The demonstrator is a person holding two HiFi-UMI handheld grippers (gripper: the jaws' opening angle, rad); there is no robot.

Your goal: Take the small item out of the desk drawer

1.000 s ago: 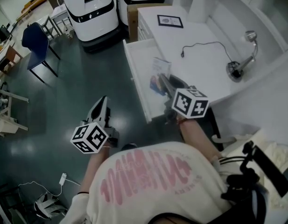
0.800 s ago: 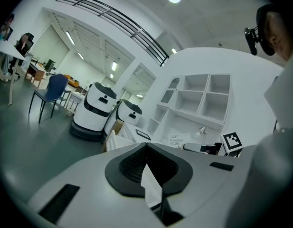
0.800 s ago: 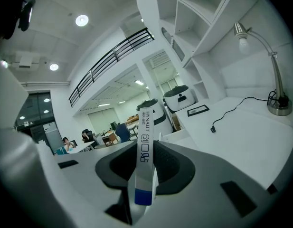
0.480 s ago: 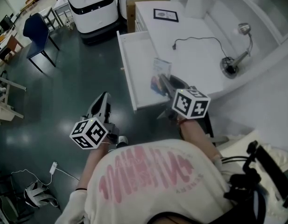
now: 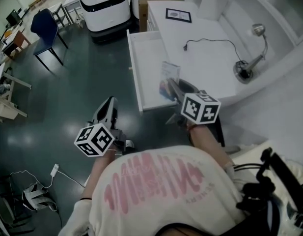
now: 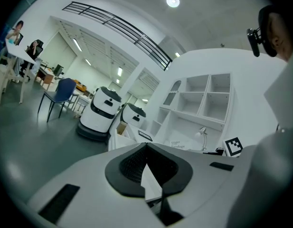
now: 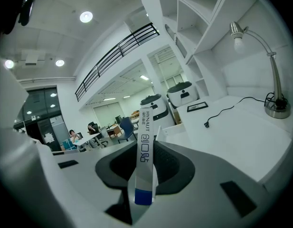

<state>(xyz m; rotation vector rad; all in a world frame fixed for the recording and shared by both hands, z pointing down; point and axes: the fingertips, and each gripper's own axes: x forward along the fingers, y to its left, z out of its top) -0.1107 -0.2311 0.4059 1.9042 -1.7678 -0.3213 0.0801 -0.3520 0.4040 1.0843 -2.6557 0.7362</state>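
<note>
Your right tool [image 7: 144,177] is clamped on the lower end of a thin box [image 7: 145,144], a flat white carton with a blue band, which stands upright out of the jaws. From the head view, the box hangs above the near end of the open drawer [image 5: 141,58], on the side that meets the tabletop [image 5: 205,68], and it touches neither of them. Your left tool [image 5: 108,107] is closed on nothing and hangs over the floor, well off the drawer's other side.

The box looks already lifted out, so the job now is to carry it away cleanly. Only its end is gripped, so it could pivot: move slowly and hold it upright. Hold the squeeze as it is, because a thin carton may crush. Clear the drawer's wall before you swing sideways.
</note>
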